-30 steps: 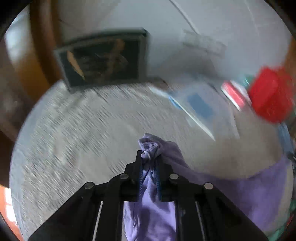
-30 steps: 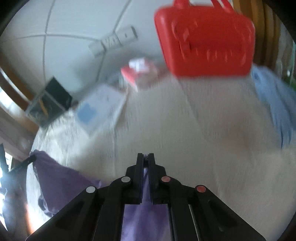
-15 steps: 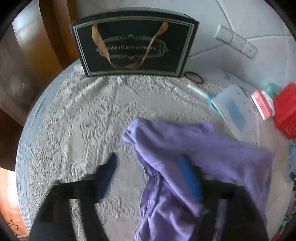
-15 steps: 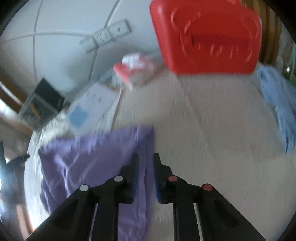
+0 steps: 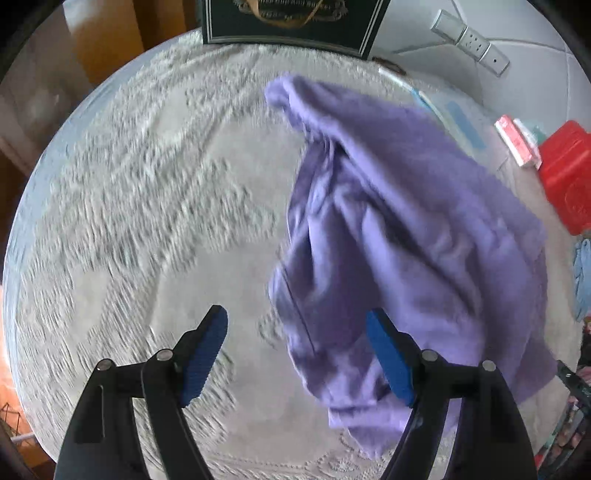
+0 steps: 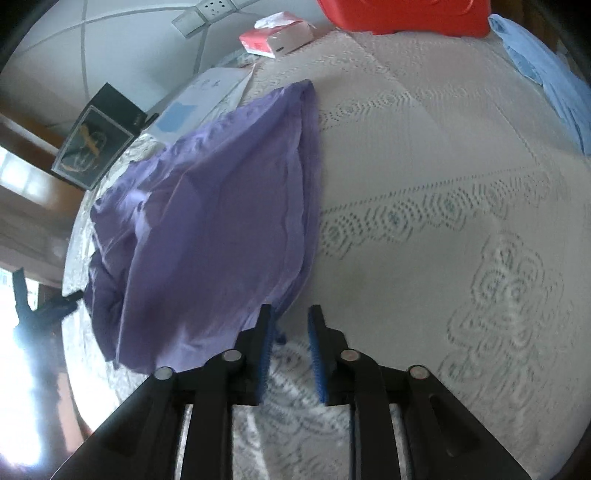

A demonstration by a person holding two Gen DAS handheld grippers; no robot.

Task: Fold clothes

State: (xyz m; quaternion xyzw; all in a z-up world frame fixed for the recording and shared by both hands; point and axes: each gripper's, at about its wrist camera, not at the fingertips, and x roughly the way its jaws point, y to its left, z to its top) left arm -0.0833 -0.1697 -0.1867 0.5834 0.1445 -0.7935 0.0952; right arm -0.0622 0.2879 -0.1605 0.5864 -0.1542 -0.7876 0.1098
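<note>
A purple garment (image 5: 406,236) lies loosely folded on the white lace tablecloth (image 5: 147,221); it also shows in the right wrist view (image 6: 214,221). My left gripper (image 5: 295,317) is wide open and empty, just in front of the garment's near edge, its right finger over the cloth. My right gripper (image 6: 290,314) is open a little and empty, at the garment's near right corner. The left gripper's tip shows at the far left of the right wrist view (image 6: 44,306).
A black gift bag (image 5: 291,22) stands at the table's far edge. A red plastic case (image 6: 406,14), a red tissue box (image 6: 277,35), a white-and-blue paper (image 6: 199,96) and a light blue garment (image 6: 546,74) lie beyond the purple one. A wall socket (image 5: 469,40) is behind.
Both grippers let go of the purple garment and opened. It dropped onto the table and both grippers drew back toward the near edge.
</note>
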